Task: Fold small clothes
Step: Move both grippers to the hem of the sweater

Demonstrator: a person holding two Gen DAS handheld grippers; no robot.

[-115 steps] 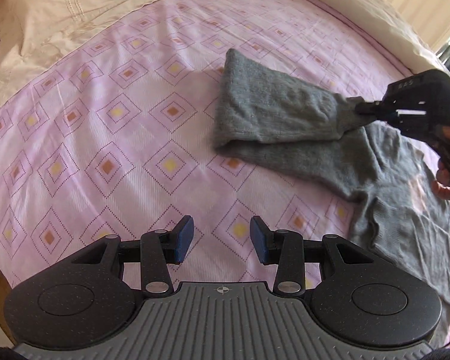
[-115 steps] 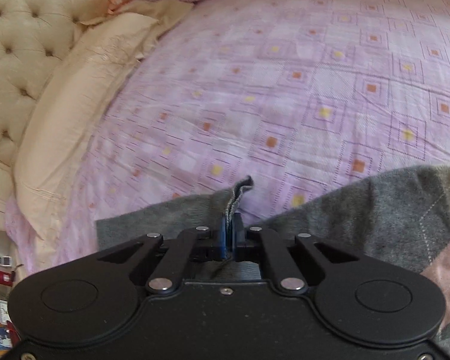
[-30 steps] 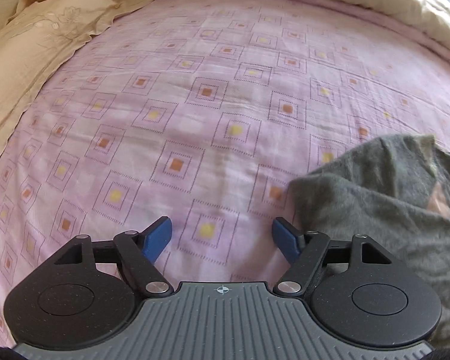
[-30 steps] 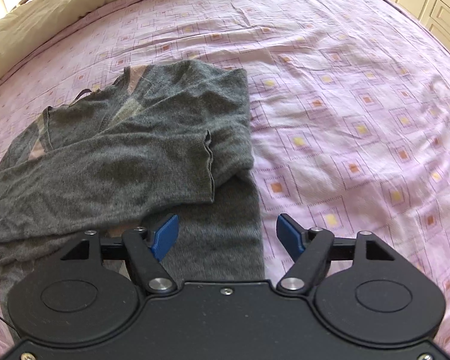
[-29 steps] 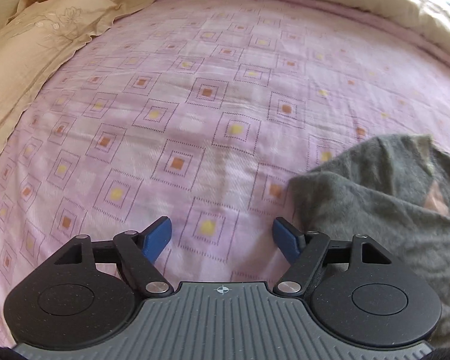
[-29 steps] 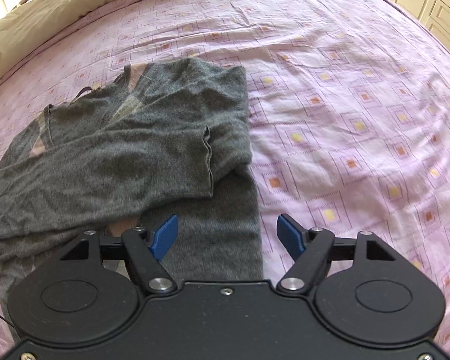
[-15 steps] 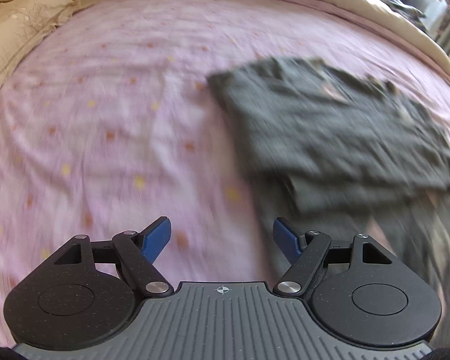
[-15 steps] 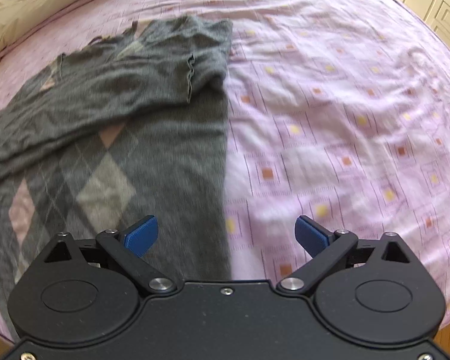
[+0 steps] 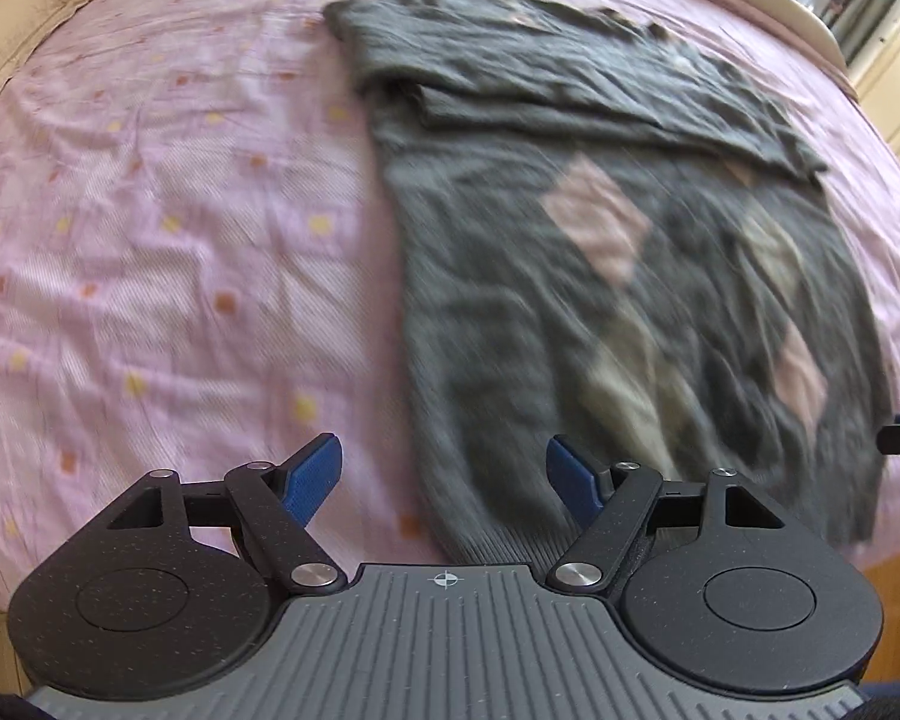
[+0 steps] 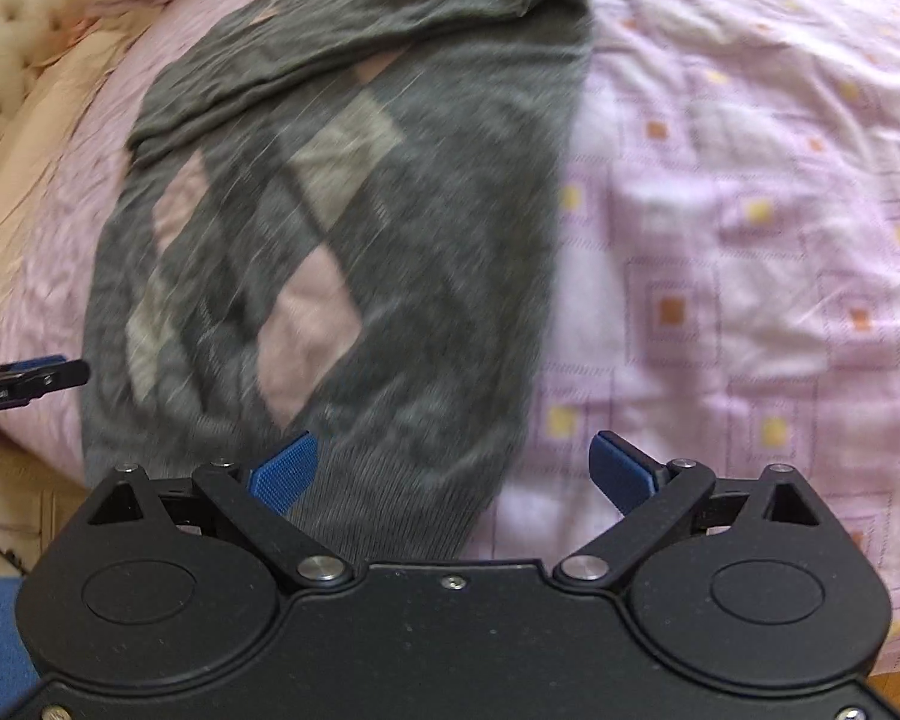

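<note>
Left wrist view: the left gripper (image 9: pixel 444 474), fingers spread wide and holding nothing, hovers over the near hem of a grey sweater (image 9: pixel 570 192) that stretches ahead and to its right across a pink bedspread (image 9: pixel 150 180).

Right wrist view: the right gripper (image 10: pixel 453 468), likewise spread and empty, sits at the sweater's (image 10: pixel 342 210) hem, the garment running ahead and left, sleeves folded across its far end.
</note>
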